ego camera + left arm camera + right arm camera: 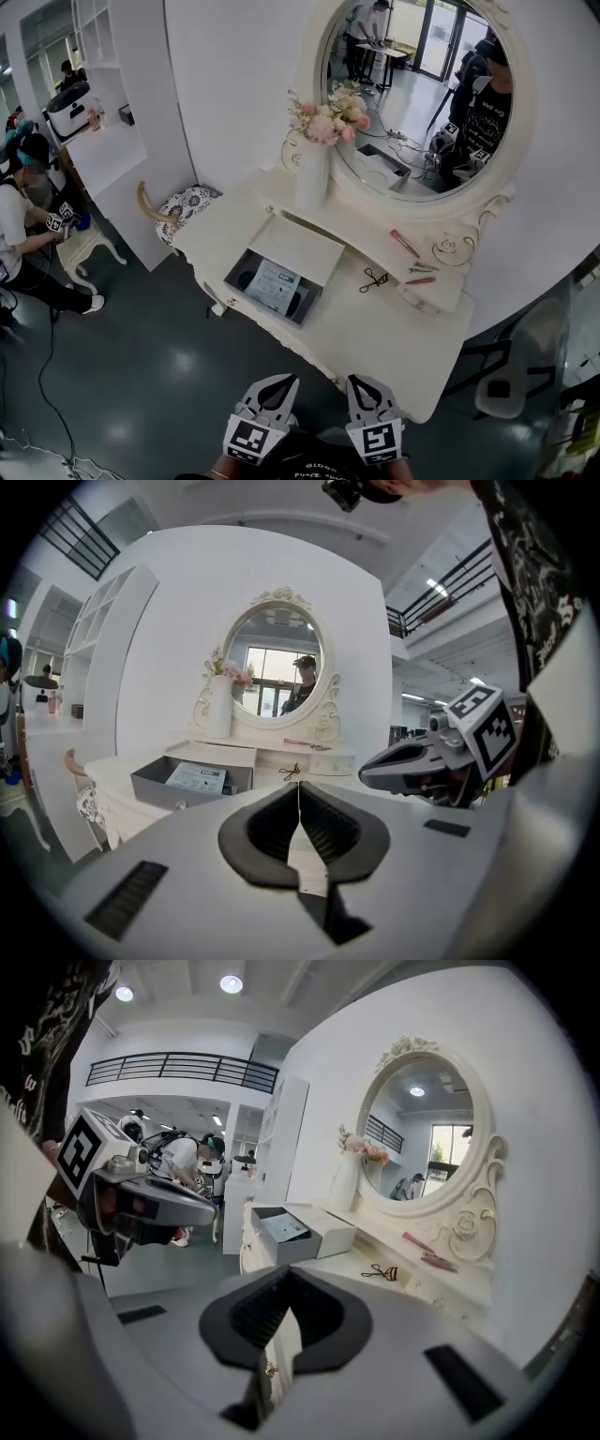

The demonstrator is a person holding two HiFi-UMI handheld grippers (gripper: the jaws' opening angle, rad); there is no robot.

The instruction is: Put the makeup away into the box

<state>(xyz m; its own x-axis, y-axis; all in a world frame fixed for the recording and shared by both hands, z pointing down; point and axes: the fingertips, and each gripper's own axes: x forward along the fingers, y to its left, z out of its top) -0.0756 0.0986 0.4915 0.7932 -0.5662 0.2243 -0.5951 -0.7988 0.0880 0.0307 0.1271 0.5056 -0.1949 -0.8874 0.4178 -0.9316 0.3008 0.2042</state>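
Note:
On the white dressing table point(375, 337) stands an open grey box point(273, 287) holding a printed card, its white lid point(298, 246) lying behind it. To its right lie a black eyelash curler point(373, 278), a pink tube point(404, 243), a second pink stick point(420, 279) and a small silver tool point(423, 267). My left gripper point(278, 382) and right gripper point(360, 382) hover side by side before the table's front edge, both shut and empty. The box point(192, 782) and curler point(291, 772) lie ahead in the left gripper view, and the box point(286, 1232) and curler point(382, 1272) in the right gripper view.
A white vase of pink flowers point(314, 169) stands before the oval mirror point(422, 103). A patterned stool point(187, 203) sits left of the table. A person point(23, 234) with grippers sits far left. A grey chair point(511, 366) stands at the right.

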